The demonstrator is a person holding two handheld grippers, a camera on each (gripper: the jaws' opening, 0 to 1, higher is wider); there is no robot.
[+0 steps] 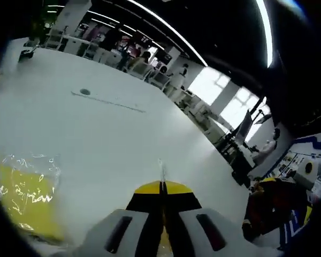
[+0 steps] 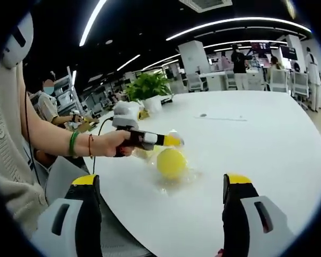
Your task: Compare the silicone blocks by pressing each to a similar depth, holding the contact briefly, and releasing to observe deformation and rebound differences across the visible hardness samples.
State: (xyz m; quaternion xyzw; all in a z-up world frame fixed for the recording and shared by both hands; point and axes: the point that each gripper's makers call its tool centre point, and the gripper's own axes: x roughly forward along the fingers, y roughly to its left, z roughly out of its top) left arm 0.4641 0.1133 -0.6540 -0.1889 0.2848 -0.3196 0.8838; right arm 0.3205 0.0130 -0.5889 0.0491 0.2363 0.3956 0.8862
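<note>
Frankly, your left gripper view gives you little of the yellow silicone block (image 1: 25, 201): it sits blurred at the near left, cut off by the frame, under a crinkled clear wrapper (image 1: 35, 166). Your left hand-held gripper (image 1: 162, 184) is clenched, its yellow tips pressed together over bare white table (image 1: 112, 134), apart from the block.

From the right gripper view the block (image 2: 172, 163) reads as a rounded yellow lump on its clear wrapper (image 2: 190, 179), near the left part of the table (image 2: 257, 139). Your left hand-held gripper (image 2: 174, 141) reaches in from the left, tip just above the block; you cannot tell whether it touches. Your right hand-held gripper (image 2: 160, 187) is released, jaws spread wide on the near side of the block.

Open table runs far and right. A potted plant (image 2: 148, 88) stands at the far left edge.
</note>
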